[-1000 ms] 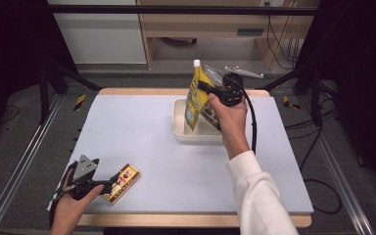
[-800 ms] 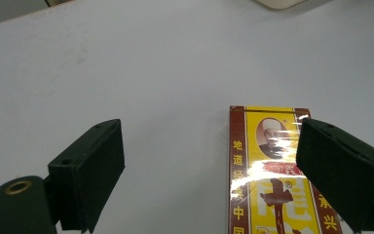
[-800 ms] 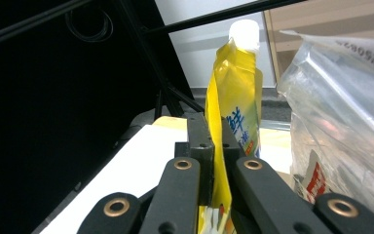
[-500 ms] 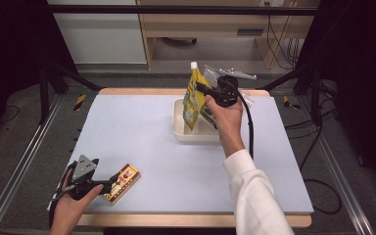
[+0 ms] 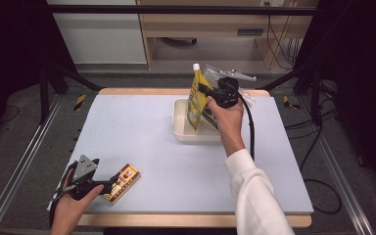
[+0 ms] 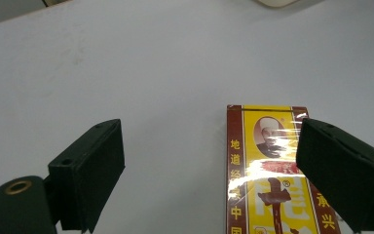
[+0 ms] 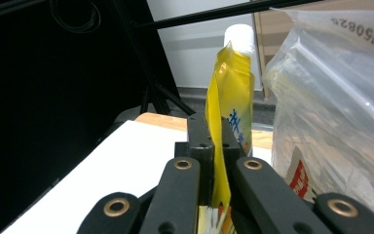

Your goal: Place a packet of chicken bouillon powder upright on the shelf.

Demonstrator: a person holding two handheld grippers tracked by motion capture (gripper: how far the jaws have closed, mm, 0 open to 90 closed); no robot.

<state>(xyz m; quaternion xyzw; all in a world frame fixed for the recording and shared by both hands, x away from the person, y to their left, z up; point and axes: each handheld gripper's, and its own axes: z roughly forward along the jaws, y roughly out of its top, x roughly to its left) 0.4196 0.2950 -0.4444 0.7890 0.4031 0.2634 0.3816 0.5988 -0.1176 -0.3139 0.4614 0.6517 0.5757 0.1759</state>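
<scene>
Down at about seven o'clock on the table [image 5: 142, 127], the left gripper [image 5: 111, 185] sits low with its jaws spread wide. A flat brown and yellow box [image 5: 123, 182] lies on the table right there, and one jaw hangs over its edge. Nothing is squeezed yet. If the jaws close like this, I think they could just nip one side, and the box might spin or slide away.

Farther off, at about one o'clock, the right gripper [image 5: 203, 89] is pinching a tall yellow pouch [image 5: 195, 98] with a white cap. The pouch stands up over a white tray [image 5: 181, 131]. A clear plastic bag [image 7: 336, 102] is just beside it. The pouch is floppy, so it could bend, slip out, or bump the bag and tip it.
</scene>
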